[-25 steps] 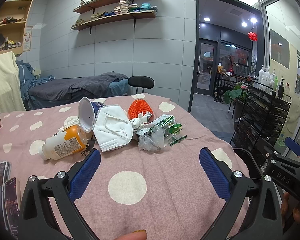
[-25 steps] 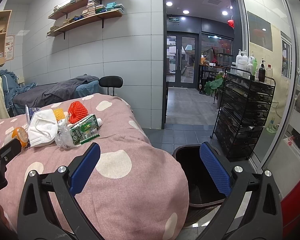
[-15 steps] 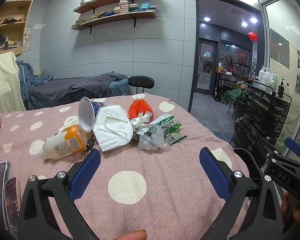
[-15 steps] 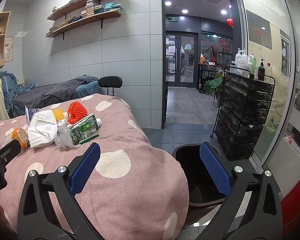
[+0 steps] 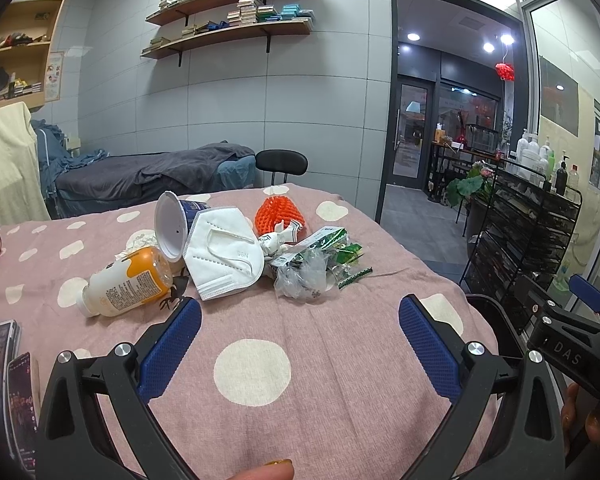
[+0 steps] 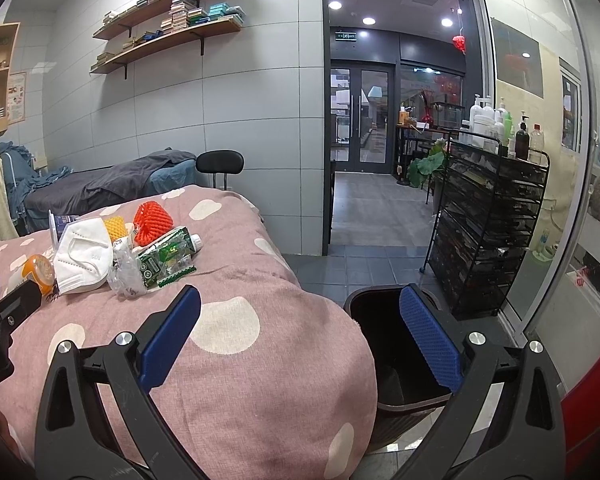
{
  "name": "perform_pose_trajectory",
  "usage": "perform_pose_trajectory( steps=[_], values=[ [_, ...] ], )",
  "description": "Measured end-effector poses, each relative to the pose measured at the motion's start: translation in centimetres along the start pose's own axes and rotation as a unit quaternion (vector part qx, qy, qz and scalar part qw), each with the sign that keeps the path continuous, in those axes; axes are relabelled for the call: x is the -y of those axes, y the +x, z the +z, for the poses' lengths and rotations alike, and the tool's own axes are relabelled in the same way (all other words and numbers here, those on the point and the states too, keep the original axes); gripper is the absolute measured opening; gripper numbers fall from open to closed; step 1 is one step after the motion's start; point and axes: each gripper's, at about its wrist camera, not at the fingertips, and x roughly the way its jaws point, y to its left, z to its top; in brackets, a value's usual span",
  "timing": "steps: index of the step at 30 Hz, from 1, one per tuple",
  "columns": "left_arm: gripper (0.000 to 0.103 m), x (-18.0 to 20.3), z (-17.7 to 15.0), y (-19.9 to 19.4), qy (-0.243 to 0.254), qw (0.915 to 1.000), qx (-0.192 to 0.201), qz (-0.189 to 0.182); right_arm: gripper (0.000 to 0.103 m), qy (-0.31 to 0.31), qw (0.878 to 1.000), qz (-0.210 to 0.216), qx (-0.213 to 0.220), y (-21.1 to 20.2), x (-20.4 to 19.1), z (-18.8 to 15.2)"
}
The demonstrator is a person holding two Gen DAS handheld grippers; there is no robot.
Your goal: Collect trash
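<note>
Lying beyond both wide-spread, empty tools (image 5: 299, 330) (image 6: 300, 324), the trash pile (image 5: 236, 248).

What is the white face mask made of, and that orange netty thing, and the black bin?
White folded face mask: looks like soft matte non-woven fabric, with stitched pleats and thin straps. Orange netted sleeve: probably squishy foam mesh, judging by its puffy open grid. Black trash bin: likely hard plastic, with a smooth dull rim.

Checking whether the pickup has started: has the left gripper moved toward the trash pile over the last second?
No. In the left wrist view, the left gripper frames the white mask and wall shelves just as before.
</note>
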Motion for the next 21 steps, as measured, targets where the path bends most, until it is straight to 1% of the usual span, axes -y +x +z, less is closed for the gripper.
perform_pose_trajectory(
  steps=[21],
  values=[
    [0.097, 0.53, -0.5, -0.03, 0.001, 1.0, -0.006, -0.001, 0.098, 0.002, 1.0, -0.003, -0.004, 0.2, 0.16, -0.18]
  ],
)
